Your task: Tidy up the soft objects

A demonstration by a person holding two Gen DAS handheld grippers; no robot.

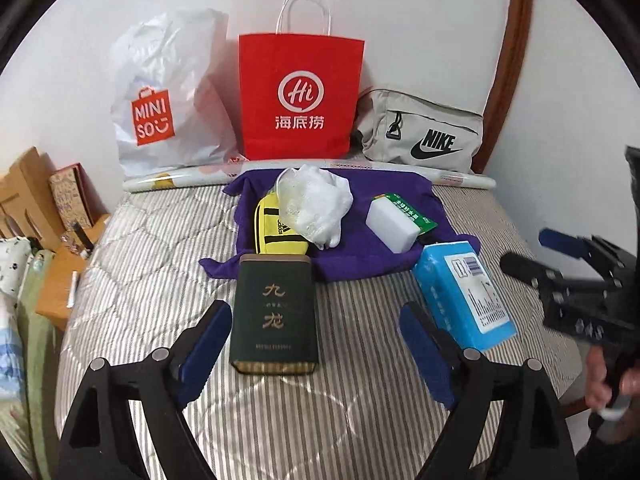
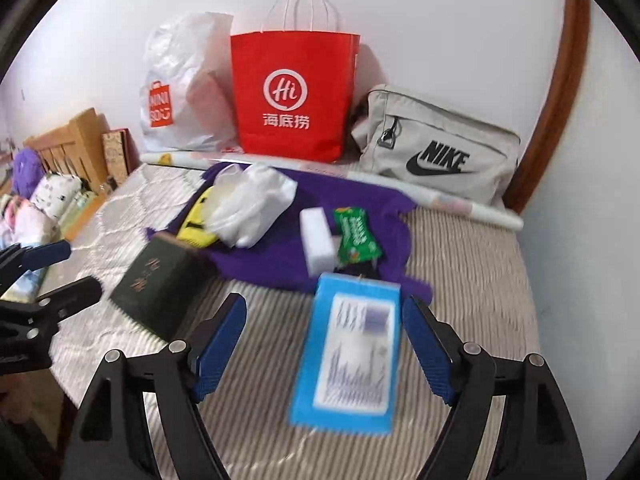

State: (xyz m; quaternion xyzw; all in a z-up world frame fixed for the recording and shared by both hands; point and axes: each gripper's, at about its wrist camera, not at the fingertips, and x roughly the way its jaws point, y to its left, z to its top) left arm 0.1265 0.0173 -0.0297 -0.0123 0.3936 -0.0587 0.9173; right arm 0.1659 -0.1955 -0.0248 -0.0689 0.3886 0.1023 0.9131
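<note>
On the striped bed point(image 1: 160, 248) lies a purple cloth point(image 1: 400, 196), and on it rest a white crumpled bag point(image 1: 316, 204), a yellow pouch point(image 1: 276, 228) and a white sponge block point(image 1: 394, 222). The left tool point(image 1: 316, 332) is wide open and holds nothing; a dark green box point(image 1: 274, 312) lies between its fingers. The right tool point(image 2: 324, 332) is also wide open and empty, with a blue tissue pack point(image 2: 348, 352) between its fingers, at 6 o'clock from the cloth. At 12 o'clock stand a red paper bag point(image 1: 300, 92), a white Miniso bag point(image 1: 168, 104) and a grey Nike bag point(image 1: 424, 136).
</note>
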